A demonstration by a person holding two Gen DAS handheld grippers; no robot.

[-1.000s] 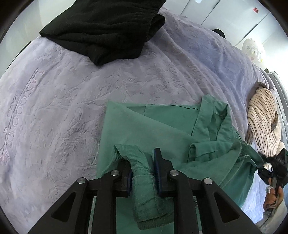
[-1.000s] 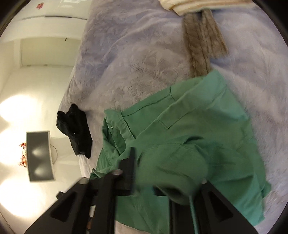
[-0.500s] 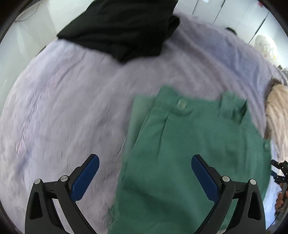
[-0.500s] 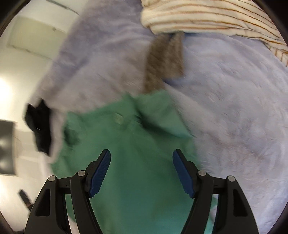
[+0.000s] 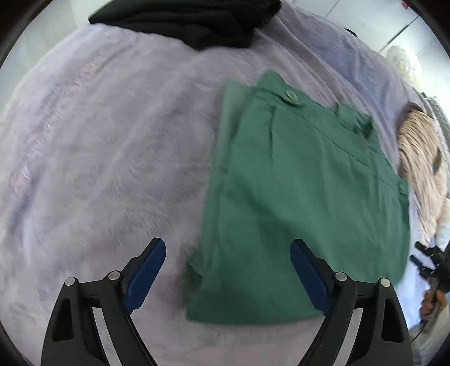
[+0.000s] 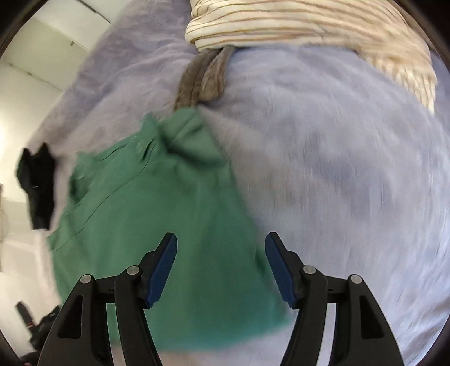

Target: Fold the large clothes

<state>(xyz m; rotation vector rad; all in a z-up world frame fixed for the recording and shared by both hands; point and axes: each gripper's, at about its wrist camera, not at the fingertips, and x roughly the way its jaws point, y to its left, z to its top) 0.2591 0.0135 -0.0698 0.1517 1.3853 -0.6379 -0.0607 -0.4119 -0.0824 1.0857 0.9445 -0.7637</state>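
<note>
The green garment (image 5: 303, 202) lies folded flat on the lilac bed (image 5: 112, 157), between a black garment (image 5: 194, 19) and a striped one (image 6: 309, 31). The left tool (image 5: 227, 270) and right tool (image 6: 220, 267) hang above it, jaws apart and empty after just opening.

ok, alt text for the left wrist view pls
Folded green garment lies flat on a lavender bedspread, with the open left gripper hovering over its near edge, holding nothing. A black garment lies at the far edge, a striped one to the right.
</note>
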